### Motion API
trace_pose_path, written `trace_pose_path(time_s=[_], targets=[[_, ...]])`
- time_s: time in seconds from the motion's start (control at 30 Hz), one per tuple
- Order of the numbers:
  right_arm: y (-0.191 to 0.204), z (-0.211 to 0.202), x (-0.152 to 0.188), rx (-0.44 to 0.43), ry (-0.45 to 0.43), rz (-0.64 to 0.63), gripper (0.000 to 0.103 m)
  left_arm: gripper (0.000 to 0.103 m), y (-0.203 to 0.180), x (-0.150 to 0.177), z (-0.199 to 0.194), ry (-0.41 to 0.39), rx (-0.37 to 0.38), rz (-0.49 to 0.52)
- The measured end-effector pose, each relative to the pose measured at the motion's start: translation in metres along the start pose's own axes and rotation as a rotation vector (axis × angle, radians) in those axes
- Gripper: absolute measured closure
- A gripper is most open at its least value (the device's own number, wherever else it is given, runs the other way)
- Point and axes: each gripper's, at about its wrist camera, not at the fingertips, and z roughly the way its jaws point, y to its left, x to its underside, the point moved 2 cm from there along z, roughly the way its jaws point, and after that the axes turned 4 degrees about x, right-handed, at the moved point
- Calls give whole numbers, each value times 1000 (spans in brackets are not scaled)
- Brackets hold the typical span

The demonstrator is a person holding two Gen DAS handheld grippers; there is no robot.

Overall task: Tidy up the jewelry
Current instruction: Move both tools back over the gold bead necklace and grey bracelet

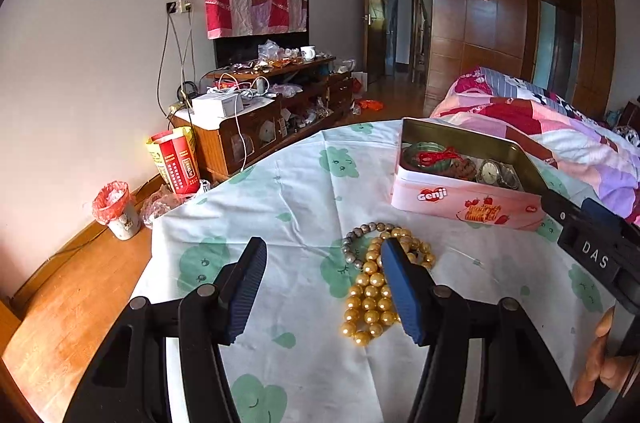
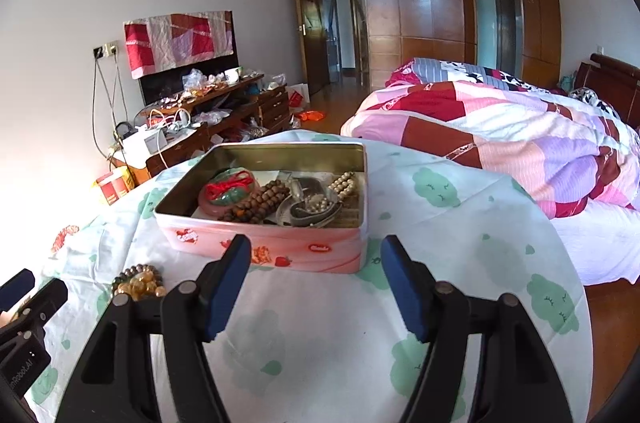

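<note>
1. Left wrist view showed the gold bead strand (image 1: 370, 297) heaped on the tablecloth (image 1: 256, 191), just in front of the pink tin (image 1: 464, 201), with a grey bead bracelet (image 1: 354, 239) touching its far end.
2. It looked light, limp and slippery; pinching a bunched part of the heap seemed the safest hold.
3. Left gripper (image 1: 324, 287) stood spread and empty, its right finger over the beads.
4. Right gripper (image 2: 316, 289) stood spread before the tin, holding nothing.
5. Inside the tin lay brown beads (image 2: 256, 203) and a watch (image 1: 490, 173).
</note>
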Motion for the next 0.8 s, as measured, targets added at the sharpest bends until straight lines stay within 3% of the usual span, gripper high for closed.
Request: trace_pose_path(time_s=[0.4, 0.57, 0.8], targets=[[18, -13, 5, -5, -8, -82, 32, 43, 24, 22, 22, 167, 10, -90], [17, -15, 5, -13, -7, -67, 32, 43, 37, 29, 27, 207, 26, -172], [24, -18, 6, -60, -3, -96, 33, 43, 36, 30, 24, 206, 20, -160]])
